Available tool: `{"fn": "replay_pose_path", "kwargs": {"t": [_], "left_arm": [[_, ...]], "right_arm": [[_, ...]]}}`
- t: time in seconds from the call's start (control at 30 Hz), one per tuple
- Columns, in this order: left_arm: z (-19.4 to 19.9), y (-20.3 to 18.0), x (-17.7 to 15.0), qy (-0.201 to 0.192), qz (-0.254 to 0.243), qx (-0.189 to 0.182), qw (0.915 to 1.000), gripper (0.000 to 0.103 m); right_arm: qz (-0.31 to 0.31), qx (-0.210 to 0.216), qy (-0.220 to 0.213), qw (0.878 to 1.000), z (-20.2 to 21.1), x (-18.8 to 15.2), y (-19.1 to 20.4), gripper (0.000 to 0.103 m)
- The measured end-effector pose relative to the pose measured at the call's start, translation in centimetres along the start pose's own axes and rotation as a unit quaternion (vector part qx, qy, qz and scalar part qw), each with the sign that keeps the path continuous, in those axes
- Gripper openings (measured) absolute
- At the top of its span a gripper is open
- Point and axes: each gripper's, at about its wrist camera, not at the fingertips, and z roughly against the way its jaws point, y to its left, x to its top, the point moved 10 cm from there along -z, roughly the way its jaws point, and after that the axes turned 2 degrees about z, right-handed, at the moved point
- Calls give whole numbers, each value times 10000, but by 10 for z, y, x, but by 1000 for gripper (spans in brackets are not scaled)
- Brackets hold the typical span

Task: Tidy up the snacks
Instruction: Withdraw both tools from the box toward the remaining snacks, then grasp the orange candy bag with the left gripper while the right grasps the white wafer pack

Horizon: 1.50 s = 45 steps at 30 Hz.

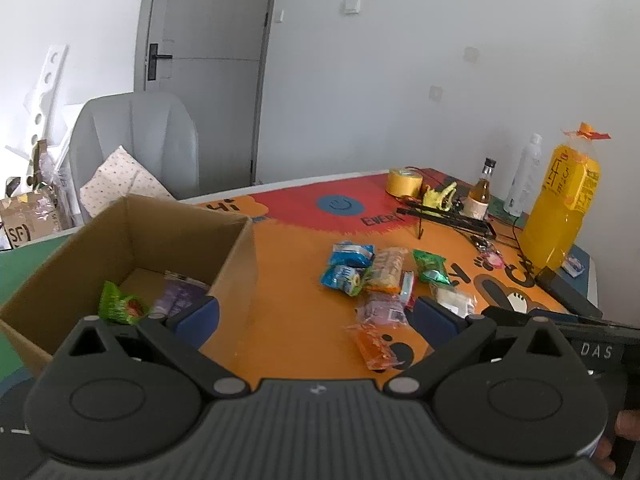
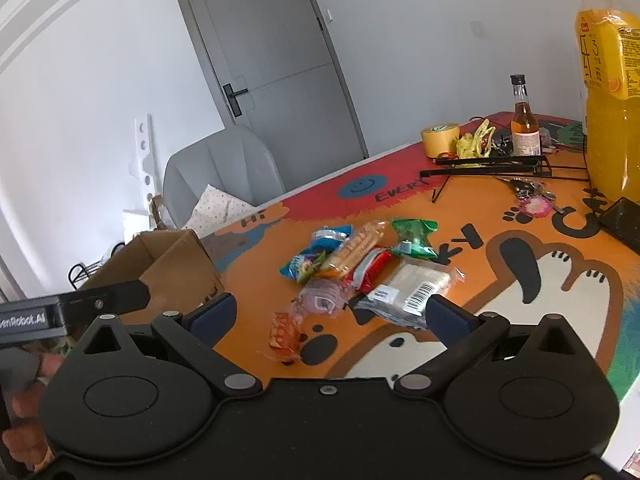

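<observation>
Cardboard box (image 1: 132,256) sits at nine o'clock on the orange mat (image 1: 296,280), open-topped to receive snacks; two packets, one green (image 1: 120,304) and one purple (image 1: 178,294), already lie inside. Left gripper (image 1: 316,316) hovers empty near the box's right wall, jaws wide apart, judged ready for another pick. Remaining snacks (image 1: 380,280) lie in a loose cluster at centre, packets touching or overlapping, with an orange packet (image 2: 285,334) nearest. Right gripper (image 2: 330,316) hovers empty over the cluster's near edge, jaws wide apart; the white barcoded packet (image 2: 412,286) lies beside its right finger. Juice bottle (image 2: 610,80) stands at two o'clock, well apart from the snacks.
</observation>
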Motion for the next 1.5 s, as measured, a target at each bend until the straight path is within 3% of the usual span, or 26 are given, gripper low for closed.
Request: {"fn": "replay_pose_path", "kwargs": {"t": [0.33,0.6,0.83,1.03,1.1,1.23,1.3,1.5], "left_arm": [[-22,-18,-3,63,-149,-132,9998,102],[-52,-31,-14,379,-128,-229,9989,100],[-78,-40,-35,721,-109,-233,9971,92],[-103,-42,-50,998,-54,-166,9949,76],[-110,-44,-54,1098,-51,-159,9938,63],[-121,-46,-58,1114,-93,-96,9937,49],[-123,-45,-57,1071,-127,3,9942,22],[-122,-36,-52,1125,138,35,9935,19]], "right_arm": [[-108,-146,-25,9998,-4,-7,-27,102],[-247,-60,134,9996,-18,-19,-46,81],[-374,-25,264,9989,-28,-29,-59,78],[-497,25,220,9985,-40,-27,-64,78],[-574,14,251,9980,-48,-28,-67,78],[-628,-21,284,9976,-59,-24,-69,78],[-656,-13,279,9975,-64,-21,-69,78],[-613,-145,350,9974,-82,-16,-60,78]]}}
